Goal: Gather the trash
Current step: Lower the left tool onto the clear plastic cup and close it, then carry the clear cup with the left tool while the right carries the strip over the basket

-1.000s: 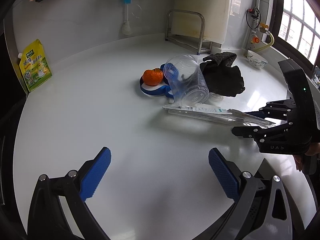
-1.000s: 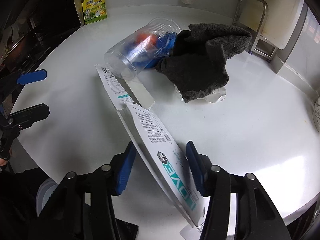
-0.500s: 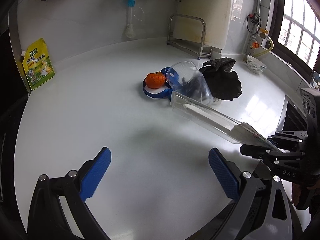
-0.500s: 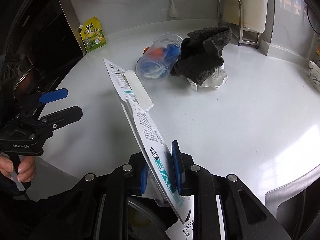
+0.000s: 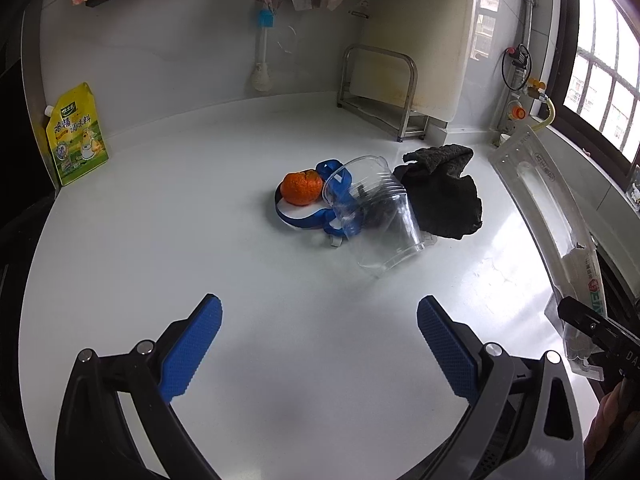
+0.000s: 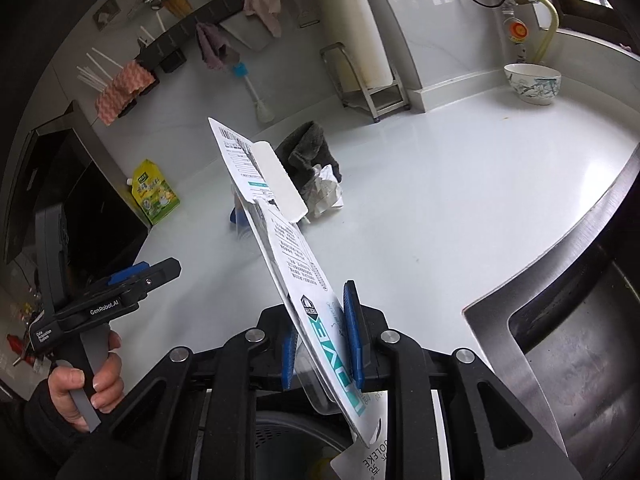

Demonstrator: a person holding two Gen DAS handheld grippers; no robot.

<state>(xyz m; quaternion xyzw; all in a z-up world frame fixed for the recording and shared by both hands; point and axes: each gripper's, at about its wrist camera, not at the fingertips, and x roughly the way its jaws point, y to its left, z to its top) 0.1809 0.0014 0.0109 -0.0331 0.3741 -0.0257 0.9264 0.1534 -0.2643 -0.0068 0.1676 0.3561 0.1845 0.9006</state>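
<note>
My right gripper (image 6: 320, 312) is shut on the lower end of a long white card-and-plastic package (image 6: 288, 248), which slants up over the counter's edge. In the left wrist view that package (image 5: 540, 208) rises at the far right. A clear plastic cup (image 5: 372, 220) lies on its side mid-counter, against an orange (image 5: 302, 188) and a blue strap (image 5: 304, 222). A dark cloth (image 5: 444, 200) lies right of the cup, with crumpled white paper (image 6: 326, 196) beside it. My left gripper (image 5: 320, 308) is open above the near counter, holding nothing, well short of the cup.
A yellow pouch (image 5: 76, 136) leans on the left wall. A metal rack (image 5: 380, 92) stands at the back. A patterned bowl (image 6: 532, 82) sits by the window. A steel sink (image 6: 560, 340) lies right of my right gripper. A hand (image 6: 92, 380) grips the left tool.
The right gripper closed on the package, lifted it off the counter, drew it back past the counter's edge and rolled it upright. The left gripper has stayed about where it was.
</note>
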